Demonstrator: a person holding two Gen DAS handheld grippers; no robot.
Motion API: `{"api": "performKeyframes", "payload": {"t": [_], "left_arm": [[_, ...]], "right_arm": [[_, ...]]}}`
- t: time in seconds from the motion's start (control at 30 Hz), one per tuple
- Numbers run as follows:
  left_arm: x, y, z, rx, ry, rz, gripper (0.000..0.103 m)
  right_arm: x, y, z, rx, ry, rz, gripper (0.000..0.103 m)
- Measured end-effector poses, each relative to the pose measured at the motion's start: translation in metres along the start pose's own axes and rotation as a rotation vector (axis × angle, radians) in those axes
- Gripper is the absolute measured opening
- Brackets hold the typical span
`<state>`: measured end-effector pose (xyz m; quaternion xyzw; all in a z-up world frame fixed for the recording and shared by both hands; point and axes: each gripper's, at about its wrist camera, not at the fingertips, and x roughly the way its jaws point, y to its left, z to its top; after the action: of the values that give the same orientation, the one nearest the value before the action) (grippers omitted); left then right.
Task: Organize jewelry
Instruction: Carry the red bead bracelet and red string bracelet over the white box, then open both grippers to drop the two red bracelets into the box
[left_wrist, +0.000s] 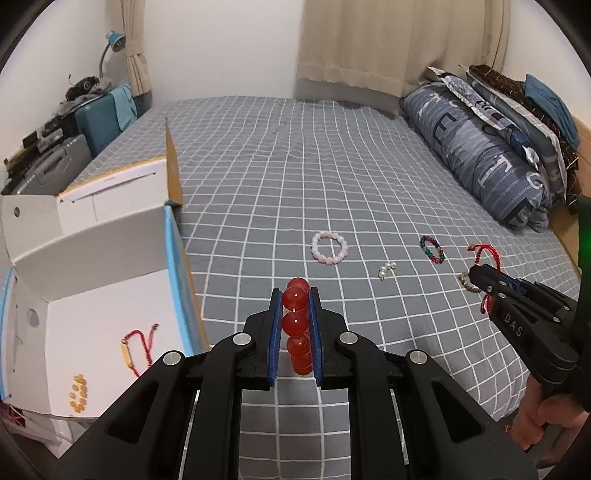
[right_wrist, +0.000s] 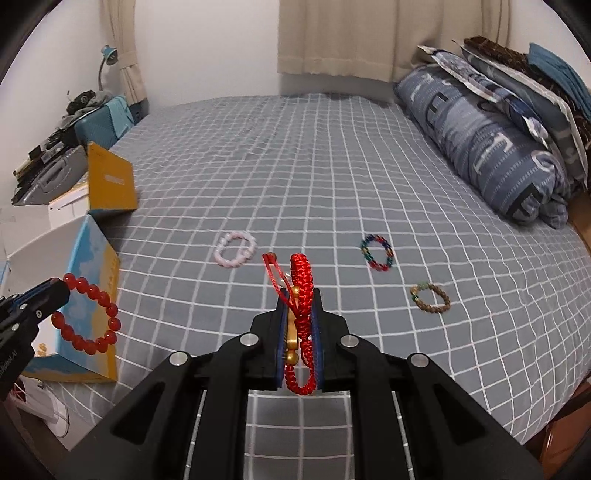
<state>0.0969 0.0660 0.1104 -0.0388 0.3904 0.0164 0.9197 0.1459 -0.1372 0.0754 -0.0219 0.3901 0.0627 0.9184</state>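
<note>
Here, grey checked bedsheet (left_wrist: 332, 166); left hand-held gripper (left_wrist: 295, 295) clamps red bead bracelet (left_wrist: 295, 299), right hand-held gripper (right_wrist: 298, 295) clamps red cord bracelet (right_wrist: 301, 273).

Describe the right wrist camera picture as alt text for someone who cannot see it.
The right hand-held gripper is shut on a red braided cord bracelet above a grey checked bed. Pink, multicoloured and brown bead bracelets lie on it; at left, another gripper holds a red bead bracelet beside an open box.

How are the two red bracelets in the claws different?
The left claw grips a bracelet of big glossy round beads; the right claw grips a braided cord bracelet with gold beads and loose string ends. The beads hold a ring shape; the cord droops. Both are red and held above the bed.
</note>
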Motion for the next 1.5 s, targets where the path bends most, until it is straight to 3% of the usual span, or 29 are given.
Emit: {"api": "performKeyframes", "payload": {"t": [0.33, 0.83, 1.1, 1.5], "left_arm": [[-0.034, 0.040, 0.007, -0.049, -0.020, -0.002, 0.013], [-0.083, 0.149, -0.002, -0.156, -0.051, 0.147, 0.013], [-0.081, 0.214, -0.027, -0.230, -0.031, 0.241, 0.013], [-0.045, 0.279, -0.063, -0.288, 0.046, 0.295, 0.013]], "right_arm": [[-0.013, 0.050, 0.016, -0.049, -0.013, 0.050, 0.010], [-0.038, 0.172, 0.030, -0.170, -0.039, 0.153, 0.010], [-0.030, 0.240, 0.021, -0.226, -0.013, 0.226, 0.010], [0.014, 0.321, -0.004, -0.289, 0.077, 0.272, 0.010]]}}
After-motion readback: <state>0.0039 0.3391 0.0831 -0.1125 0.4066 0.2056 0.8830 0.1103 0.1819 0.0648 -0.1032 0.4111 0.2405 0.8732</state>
